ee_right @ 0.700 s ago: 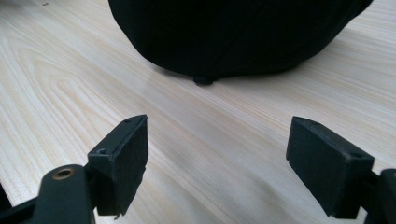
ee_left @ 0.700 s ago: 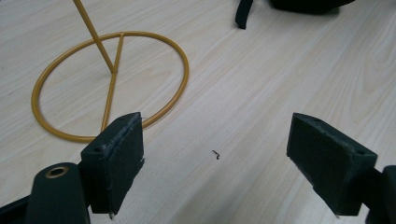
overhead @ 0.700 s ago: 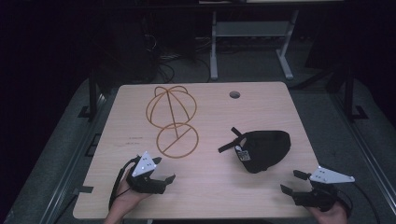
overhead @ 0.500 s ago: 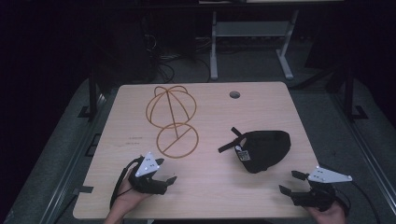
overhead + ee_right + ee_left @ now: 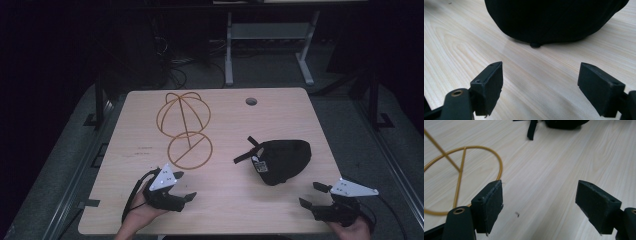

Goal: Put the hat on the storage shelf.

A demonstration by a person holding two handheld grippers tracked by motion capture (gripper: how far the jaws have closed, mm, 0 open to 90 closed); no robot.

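Note:
A black cap (image 5: 282,160) lies on the right half of the wooden table (image 5: 225,120), its strap (image 5: 245,150) pointing left. A gold wire stand (image 5: 182,130), a dome frame joined to a flat ring, lies left of centre. My left gripper (image 5: 185,186) is open near the front edge, just below the ring, with nothing between its fingers. In the left gripper view the ring (image 5: 461,170) is at the left and the cap's strap (image 5: 531,130) is far ahead of my gripper (image 5: 539,205). My right gripper (image 5: 310,195) is open at the front right. It faces the cap (image 5: 554,20) close ahead of its own tips (image 5: 540,85).
A round cable hole (image 5: 251,101) sits near the table's far edge. Beyond the table stand a white frame's legs (image 5: 270,35) and loose cables (image 5: 170,55) on a dark floor. Bare wood lies between the two grippers.
My left gripper has crept slightly to the right. The right gripper, the cap and the wire stand have not visibly moved.

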